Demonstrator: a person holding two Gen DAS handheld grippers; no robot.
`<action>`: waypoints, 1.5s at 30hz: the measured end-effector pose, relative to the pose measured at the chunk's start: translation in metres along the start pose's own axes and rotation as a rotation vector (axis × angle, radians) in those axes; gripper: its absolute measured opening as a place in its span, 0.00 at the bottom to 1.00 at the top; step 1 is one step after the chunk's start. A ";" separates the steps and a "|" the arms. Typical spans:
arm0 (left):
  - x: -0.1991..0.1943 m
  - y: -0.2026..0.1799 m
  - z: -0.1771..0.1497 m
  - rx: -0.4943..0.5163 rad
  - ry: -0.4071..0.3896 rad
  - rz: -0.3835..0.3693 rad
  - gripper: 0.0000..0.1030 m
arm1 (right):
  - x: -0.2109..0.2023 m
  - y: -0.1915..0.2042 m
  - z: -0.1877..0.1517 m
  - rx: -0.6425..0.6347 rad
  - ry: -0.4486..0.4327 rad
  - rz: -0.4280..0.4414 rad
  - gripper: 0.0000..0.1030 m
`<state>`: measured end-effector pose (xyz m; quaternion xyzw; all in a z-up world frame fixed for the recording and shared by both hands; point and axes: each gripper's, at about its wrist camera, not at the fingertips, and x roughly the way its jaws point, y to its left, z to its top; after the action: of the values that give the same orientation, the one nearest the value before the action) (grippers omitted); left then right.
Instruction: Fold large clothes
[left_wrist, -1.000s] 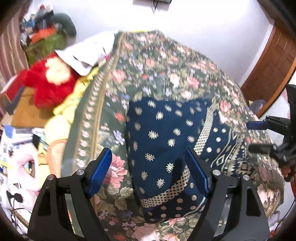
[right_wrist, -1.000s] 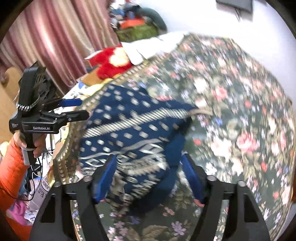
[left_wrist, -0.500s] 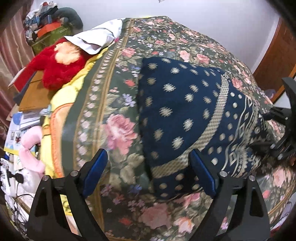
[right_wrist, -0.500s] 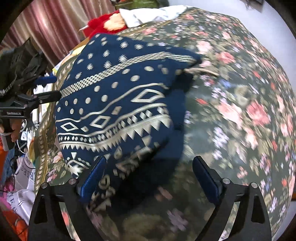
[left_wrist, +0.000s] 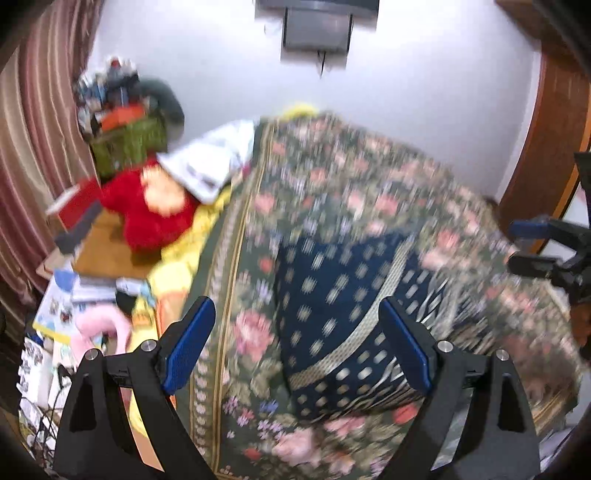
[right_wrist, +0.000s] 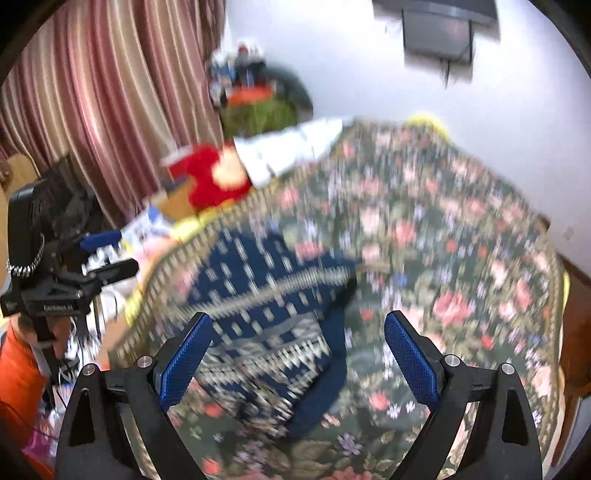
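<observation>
A navy garment (left_wrist: 340, 295) with gold dots and bands lies folded on the floral bedspread (left_wrist: 351, 177). In the left wrist view my left gripper (left_wrist: 297, 343) hovers open above the garment's near left part, with nothing between its blue pads. The right gripper (left_wrist: 535, 243) shows at that view's right edge. In the right wrist view the same garment (right_wrist: 273, 306) lies below my open right gripper (right_wrist: 297, 350), whose pads are clear of the cloth. The left gripper (right_wrist: 74, 273) is at the far left, held by a hand with an orange sleeve (right_wrist: 18, 376). Both views are motion-blurred.
A red plush toy (left_wrist: 155, 218), a white cloth (left_wrist: 210, 162) and a green basket (left_wrist: 129, 144) of clutter sit past the bed's left side. Papers and a pink item (left_wrist: 103, 325) lie on the floor there. Striped curtains (right_wrist: 110, 92) hang on the left; a wooden door (left_wrist: 546, 147) stands on the right.
Both grippers were close over the garment half a second ago and have since drawn up and back. Their jaws stand a little wider than a second ago. The garment stays folded on the bed.
</observation>
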<state>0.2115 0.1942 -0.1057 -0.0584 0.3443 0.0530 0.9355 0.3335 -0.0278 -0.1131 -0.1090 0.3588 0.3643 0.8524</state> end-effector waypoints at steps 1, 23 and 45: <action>-0.015 -0.004 0.007 -0.003 -0.042 -0.005 0.88 | -0.013 0.008 0.003 -0.007 -0.046 -0.004 0.91; -0.212 -0.098 -0.020 0.020 -0.536 0.078 0.88 | -0.208 0.105 -0.045 -0.002 -0.580 -0.149 0.96; -0.220 -0.094 -0.035 -0.028 -0.530 0.051 0.89 | -0.219 0.116 -0.062 0.022 -0.573 -0.187 1.00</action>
<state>0.0363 0.0829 0.0179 -0.0468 0.0877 0.0950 0.9905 0.1147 -0.0921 0.0026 -0.0251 0.0961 0.2962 0.9500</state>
